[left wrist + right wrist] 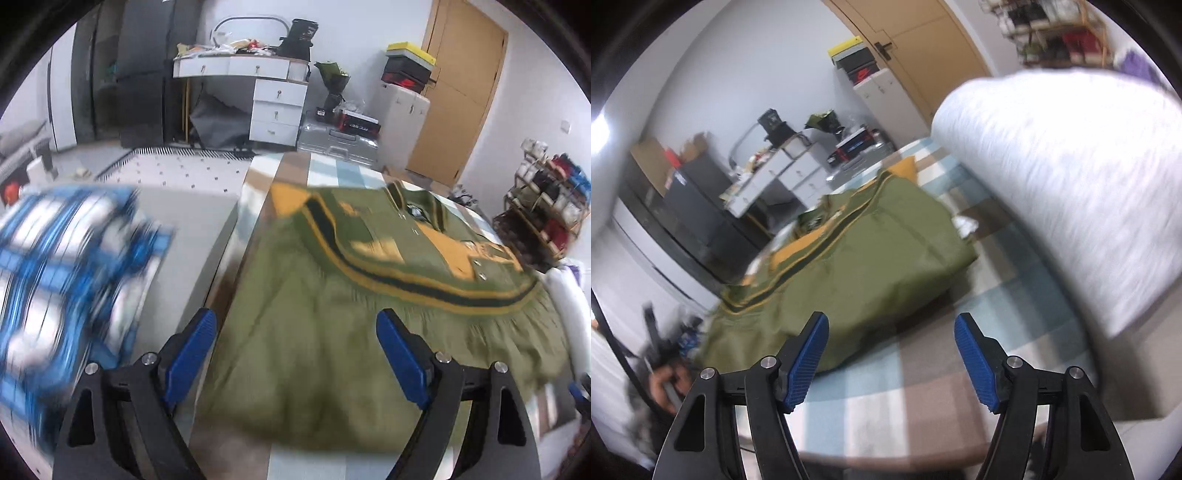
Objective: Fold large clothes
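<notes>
Green jacket [332, 332] folded on checked bed [923, 387]. Left hand-held gripper [295, 350] apart above its near edge; right hand-held gripper [890, 354] apart, empty, beside it.

The left gripper [295, 330] tilts downward, jaws wide and empty. The right gripper [891, 334] likewise gapes, holding nothing.
</notes>
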### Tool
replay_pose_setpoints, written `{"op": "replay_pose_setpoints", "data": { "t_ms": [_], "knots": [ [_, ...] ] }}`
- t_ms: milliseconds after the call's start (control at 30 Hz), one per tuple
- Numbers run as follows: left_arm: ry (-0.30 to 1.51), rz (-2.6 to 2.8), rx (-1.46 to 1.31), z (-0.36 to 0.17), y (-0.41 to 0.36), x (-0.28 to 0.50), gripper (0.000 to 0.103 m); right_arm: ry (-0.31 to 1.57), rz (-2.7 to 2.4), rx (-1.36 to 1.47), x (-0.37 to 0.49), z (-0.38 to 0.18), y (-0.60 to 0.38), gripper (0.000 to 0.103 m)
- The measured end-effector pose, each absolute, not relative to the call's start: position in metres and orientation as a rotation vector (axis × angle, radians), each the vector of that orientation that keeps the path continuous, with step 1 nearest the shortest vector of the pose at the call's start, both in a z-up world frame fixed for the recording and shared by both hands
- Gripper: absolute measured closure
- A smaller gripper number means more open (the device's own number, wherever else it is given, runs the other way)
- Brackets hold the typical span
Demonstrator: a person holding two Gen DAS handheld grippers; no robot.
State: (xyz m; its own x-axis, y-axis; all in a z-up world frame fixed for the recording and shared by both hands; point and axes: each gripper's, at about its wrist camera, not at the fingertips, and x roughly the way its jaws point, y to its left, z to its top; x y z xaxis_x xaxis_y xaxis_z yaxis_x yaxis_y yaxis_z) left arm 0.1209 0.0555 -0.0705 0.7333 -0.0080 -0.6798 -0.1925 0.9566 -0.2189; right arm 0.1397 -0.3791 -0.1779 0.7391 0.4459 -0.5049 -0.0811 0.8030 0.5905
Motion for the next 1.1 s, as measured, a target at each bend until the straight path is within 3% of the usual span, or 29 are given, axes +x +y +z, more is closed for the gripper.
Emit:
{"op": "replay_pose_setpoints", "data": {
  "t_ms": [200, 433, 567, 633, 667, 700, 800, 900, 1100],
  "knots": [
    [0.737, -0.062, -0.535, -0.082, 0.05, 0.068, 0.017, 0.742, 0.364, 0.682, 0.168, -0.199, -0.364, 0.032],
    [0.828, 0.021, -0.59, -0.109, 0.038, 0.1, 0.017, 0.788, 0.303, 0.871, 0.206, -0.222, -0.362, 0.03],
    [0.776, 0.119, -0.618, -0.115, 0.042, 0.113, 0.02, 0.793, 0.257, 0.903, 0.22, -0.226, -0.358, 0.03],
    [0.77, 0.198, -0.604, -0.118, 0.042, 0.119, 0.031, 0.805, 0.228, 0.891, 0.227, -0.227, -0.356, 0.031],
    [0.785, 0.252, -0.602, -0.12, 0.042, 0.121, 0.046, 0.809, 0.224, 0.887, 0.231, -0.229, -0.355, 0.038],
    [0.781, 0.267, -0.613, -0.121, 0.043, 0.12, 0.056, 0.807, 0.228, 0.885, 0.236, -0.231, -0.354, 0.056],
    [0.742, 0.278, -0.582, -0.116, 0.036, 0.115, 0.079, 0.77, 0.214, 0.883, 0.236, -0.234, -0.353, 0.086],
    [0.706, 0.26, -0.537, -0.11, 0.033, 0.103, 0.092, 0.713, 0.17, 0.824, 0.224, -0.229, -0.345, 0.091],
    [0.698, 0.231, -0.517, -0.107, 0.043, 0.07, 0.096, 0.698, 0.184, 0.756, 0.19, -0.224, -0.34, 0.092]
  ]
}}
